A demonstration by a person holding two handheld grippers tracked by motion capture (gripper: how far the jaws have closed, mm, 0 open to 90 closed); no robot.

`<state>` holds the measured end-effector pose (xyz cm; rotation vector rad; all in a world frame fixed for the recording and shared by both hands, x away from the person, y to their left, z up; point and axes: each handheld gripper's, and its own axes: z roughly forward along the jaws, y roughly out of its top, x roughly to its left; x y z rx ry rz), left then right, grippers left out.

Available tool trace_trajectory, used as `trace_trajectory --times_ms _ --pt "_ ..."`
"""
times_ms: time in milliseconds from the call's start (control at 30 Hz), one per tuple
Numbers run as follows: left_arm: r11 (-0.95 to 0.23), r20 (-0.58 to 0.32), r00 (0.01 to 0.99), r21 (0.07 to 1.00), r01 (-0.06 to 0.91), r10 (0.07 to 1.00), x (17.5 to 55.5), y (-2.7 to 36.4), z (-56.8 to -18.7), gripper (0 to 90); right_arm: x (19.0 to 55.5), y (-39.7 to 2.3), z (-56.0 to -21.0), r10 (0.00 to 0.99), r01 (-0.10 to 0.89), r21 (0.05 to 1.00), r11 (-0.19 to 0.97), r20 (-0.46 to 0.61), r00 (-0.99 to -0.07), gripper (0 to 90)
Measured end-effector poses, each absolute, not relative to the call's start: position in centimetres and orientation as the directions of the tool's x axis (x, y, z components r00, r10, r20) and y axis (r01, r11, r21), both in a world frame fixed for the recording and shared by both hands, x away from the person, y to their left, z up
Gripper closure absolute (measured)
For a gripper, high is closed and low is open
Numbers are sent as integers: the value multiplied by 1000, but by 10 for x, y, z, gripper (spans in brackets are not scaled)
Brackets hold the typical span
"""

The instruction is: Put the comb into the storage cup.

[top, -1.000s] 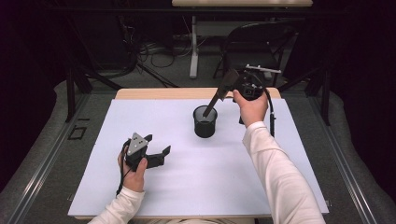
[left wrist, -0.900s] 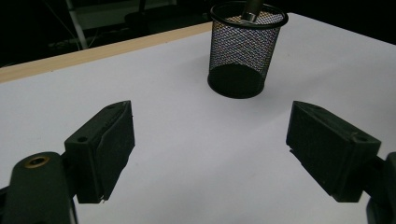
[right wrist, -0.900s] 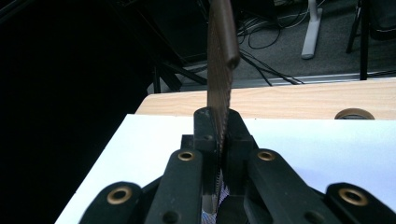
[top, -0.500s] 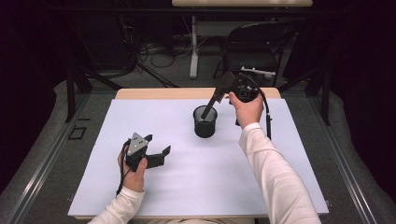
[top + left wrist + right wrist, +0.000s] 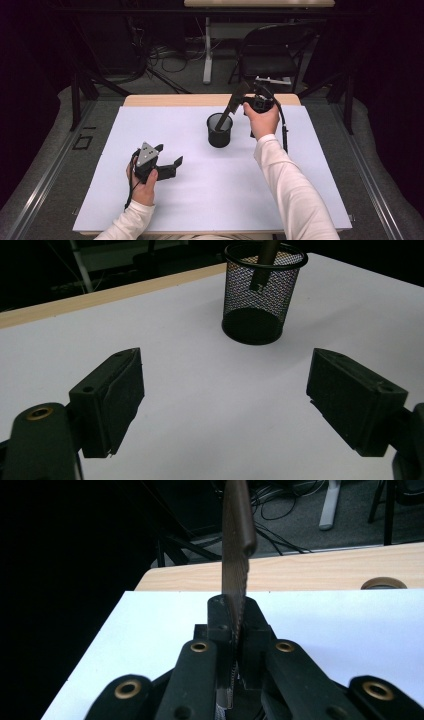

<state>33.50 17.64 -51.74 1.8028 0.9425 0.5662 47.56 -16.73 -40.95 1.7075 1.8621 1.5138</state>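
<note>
At the frame's centre, the right gripper (image 5: 248,101) clamps a flat dark serrated strip (image 5: 231,107), angling its lower end into the black wire-mesh cup (image 5: 220,131) (seemingly to drop it in), while the left gripper (image 5: 167,161) waits empty, jaws spread, lower left.

Right gripper (image 5: 248,102) is shifting slightly back and up from a second ago, tilting the knife (image 5: 231,107) steeper with its tip in the cup (image 5: 220,134).
</note>
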Motion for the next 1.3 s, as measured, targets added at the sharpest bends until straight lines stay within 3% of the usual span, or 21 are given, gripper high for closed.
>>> trace_trajectory --times_ms 1300 --pt "-215 -37 590 912 351 807 336 176 -518 157 481 -153 -446 824 674 716 -184 486 -291 869"
